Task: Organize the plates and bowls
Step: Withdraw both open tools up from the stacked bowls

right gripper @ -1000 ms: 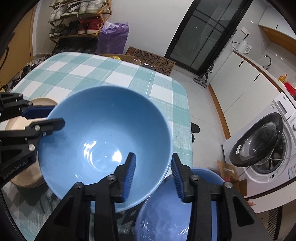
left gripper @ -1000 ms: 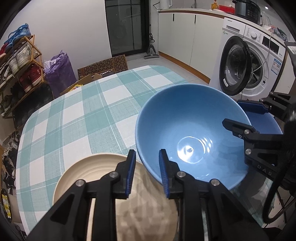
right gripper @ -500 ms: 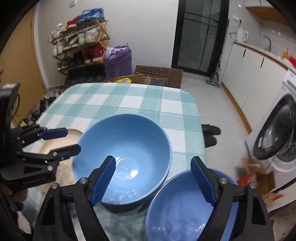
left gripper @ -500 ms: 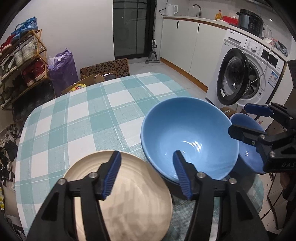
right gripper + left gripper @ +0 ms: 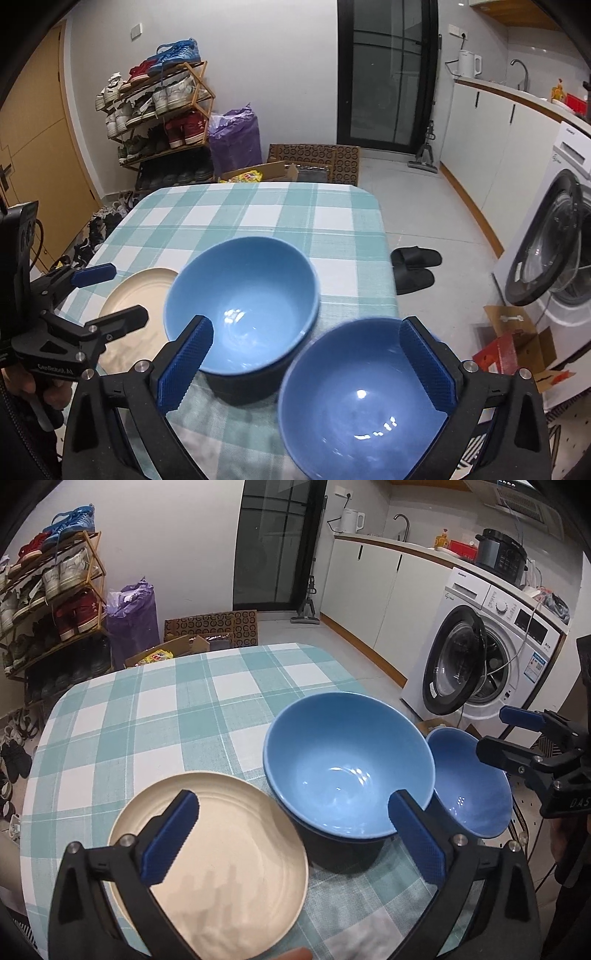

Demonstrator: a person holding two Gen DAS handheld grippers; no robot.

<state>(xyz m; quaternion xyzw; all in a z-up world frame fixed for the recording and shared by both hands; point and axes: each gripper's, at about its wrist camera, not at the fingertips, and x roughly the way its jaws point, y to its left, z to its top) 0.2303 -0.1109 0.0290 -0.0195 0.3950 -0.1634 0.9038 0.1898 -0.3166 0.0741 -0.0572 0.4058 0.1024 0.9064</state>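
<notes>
Checked tabletop (image 5: 155, 716) is seen carrying a cream plate (image 5: 236, 878) at lower left, a large blue bowl (image 5: 347, 760) at centre and a second blue bowl (image 5: 354, 402) touching it at right. Left tongs (image 5: 291, 843) and right tongs (image 5: 306, 369) are opening wide; nothing is gripped.

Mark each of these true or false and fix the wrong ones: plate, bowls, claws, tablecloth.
1. The left claw grips the cream plate. False: its jaws are opening and hang above the plate, with nothing pinched.
2. Two blue bowls stand beside each other, the large blue bowl and the near blue bowl. True.
3. The tablecloth is red striped. False: it is teal and white checked.
4. The right claw holds nothing; its jaws are opening. True.
5. The plate lies inside the large bowl. False: it lies beside it on the cloth.
</notes>
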